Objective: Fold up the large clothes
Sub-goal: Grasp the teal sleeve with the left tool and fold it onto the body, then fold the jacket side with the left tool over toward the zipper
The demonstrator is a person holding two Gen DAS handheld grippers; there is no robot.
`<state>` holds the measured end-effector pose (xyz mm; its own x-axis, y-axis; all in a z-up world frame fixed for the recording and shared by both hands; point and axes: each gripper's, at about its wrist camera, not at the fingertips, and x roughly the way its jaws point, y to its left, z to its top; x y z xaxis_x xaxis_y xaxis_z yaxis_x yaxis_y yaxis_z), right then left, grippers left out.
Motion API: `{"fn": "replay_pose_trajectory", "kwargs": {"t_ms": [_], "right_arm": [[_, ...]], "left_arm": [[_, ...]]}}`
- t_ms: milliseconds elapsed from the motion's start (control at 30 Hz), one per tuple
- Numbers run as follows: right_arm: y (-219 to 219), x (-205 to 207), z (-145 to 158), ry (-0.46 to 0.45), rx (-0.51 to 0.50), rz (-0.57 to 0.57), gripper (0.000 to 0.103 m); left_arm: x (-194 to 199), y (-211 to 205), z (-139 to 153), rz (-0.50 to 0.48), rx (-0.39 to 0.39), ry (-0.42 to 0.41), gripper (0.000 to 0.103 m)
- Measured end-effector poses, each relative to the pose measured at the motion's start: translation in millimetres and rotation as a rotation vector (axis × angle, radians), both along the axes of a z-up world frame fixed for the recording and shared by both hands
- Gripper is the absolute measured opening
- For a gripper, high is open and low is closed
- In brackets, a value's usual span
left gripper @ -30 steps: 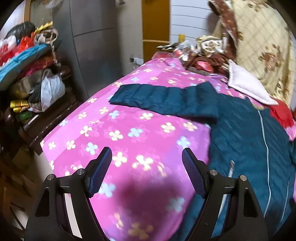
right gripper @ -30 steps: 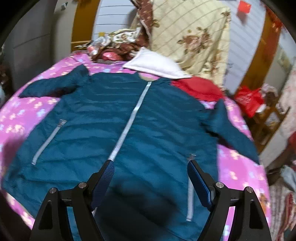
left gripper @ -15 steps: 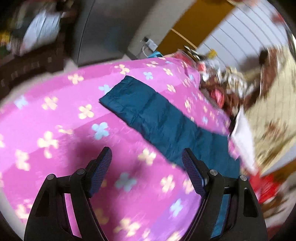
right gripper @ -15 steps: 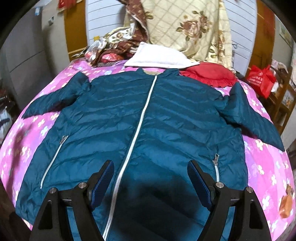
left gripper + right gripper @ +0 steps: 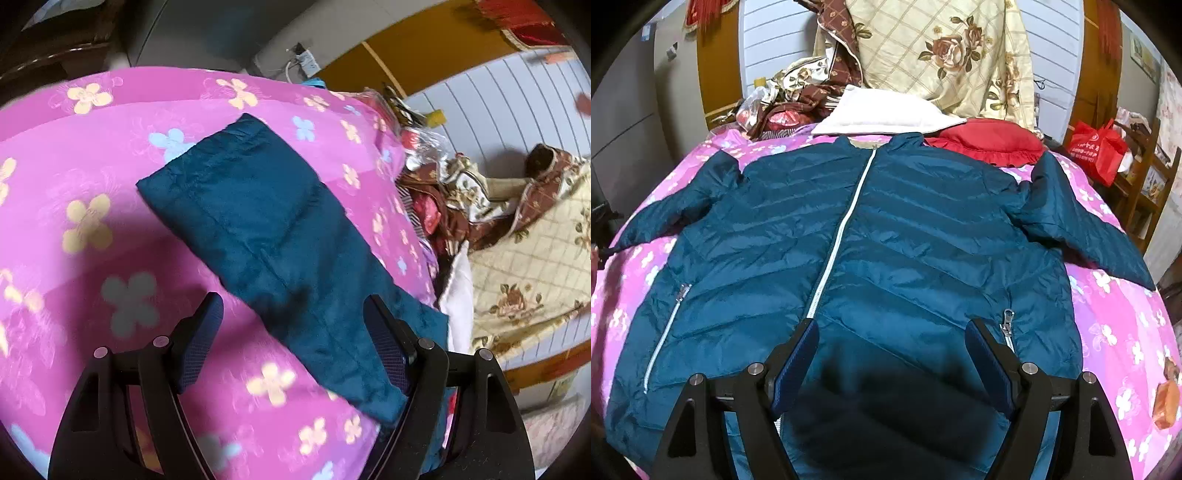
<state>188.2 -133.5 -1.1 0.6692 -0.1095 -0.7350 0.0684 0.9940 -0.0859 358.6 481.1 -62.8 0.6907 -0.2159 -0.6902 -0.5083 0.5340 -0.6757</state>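
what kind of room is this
Most likely a lived-in bedroom: a teal quilted jacket lies spread on a bed with a pink flowered sheet, with a red frilled pillow and a cream rose-print quilt at its head.

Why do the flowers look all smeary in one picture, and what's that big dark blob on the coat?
Left wrist view: the flowers on the pink bedspread are smeared by motion blur, and the fisheye lens bends the bed round. Right wrist view: sharp; the dark blob is a shadow on the blue jacket, just ahead of the right hand-held gripper.
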Motion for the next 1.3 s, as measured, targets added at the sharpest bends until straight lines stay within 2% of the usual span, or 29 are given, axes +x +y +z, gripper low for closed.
{"fn": "replay_pose_trajectory", "kwargs": {"t_ms": [200, 367, 400, 433, 467, 500, 533, 633, 767, 900, 1033, 1167, 1267, 1300], "right_arm": [[-5.0, 2.5, -2.4, -0.006, -0.009, -0.024, 0.079], [-10.7, 3.0, -4.5, -0.005, -0.014, -0.048, 0.079], [-11.8, 3.0, -5.2, -0.004, -0.015, -0.051, 0.079], [-13.1, 2.8, -5.6, -0.003, -0.016, -0.055, 0.079], [-13.8, 2.1, -5.8, -0.003, -0.017, -0.058, 0.079], [-15.4, 1.3, -5.9, -0.004, -0.018, -0.061, 0.079], [-17.1, -0.1, -5.2, -0.007, -0.019, -0.063, 0.079], [-22.0, -5.8, -0.8, -0.024, -0.020, -0.066, 0.079], [-30.6, -17.4, 7.5, -0.058, -0.003, -0.069, 0.079], [-42.3, -30.8, 13.4, -0.078, 0.030, -0.081, 0.079], [-59.9, -47.1, 20.6, -0.103, 0.062, -0.109, 0.079], [-81.0, -66.8, 29.3, -0.127, 0.086, -0.145, 0.079], [-101.9, -83.8, 33.7, -0.139, 0.118, -0.182, 0.079], [-106.9, -86.6, 34.7, -0.140, 0.128, -0.188, 0.079]], "left_arm": [[16.1, 10.1, -16.6, 0.018, -0.026, 0.005, 0.078], [30.3, 13.2, -17.0, 0.025, 0.020, -0.002, 0.078], [34.0, 12.4, -16.6, 0.020, 0.041, 0.003, 0.075], [37.9, 11.1, -16.6, 0.013, 0.063, 0.017, 0.045], [44.4, 9.1, -19.2, -0.005, 0.092, 0.063, 0.028], [48.0, 7.7, -22.2, -0.023, 0.092, 0.084, 0.017], [49.3, 6.5, -22.3, -0.023, 0.097, 0.092, 0.015], [48.7, -5.1, -2.6, -0.035, 0.182, 0.091, 0.011], [46.6, -39.4, 49.5, -0.098, 0.329, 0.042, 0.009], [42.5, -103.1, 111.9, -0.217, 0.425, -0.068, 0.009], [34.6, -198.7, 167.8, -0.398, 0.448, -0.214, 0.009], [28.6, -304.4, 188.6, -0.593, 0.450, -0.288, 0.009], [22.4, -379.3, 176.6, -0.707, 0.455, -0.267, 0.010], [20.1, -395.1, 169.8, -0.728, 0.450, -0.248, 0.016]]}}
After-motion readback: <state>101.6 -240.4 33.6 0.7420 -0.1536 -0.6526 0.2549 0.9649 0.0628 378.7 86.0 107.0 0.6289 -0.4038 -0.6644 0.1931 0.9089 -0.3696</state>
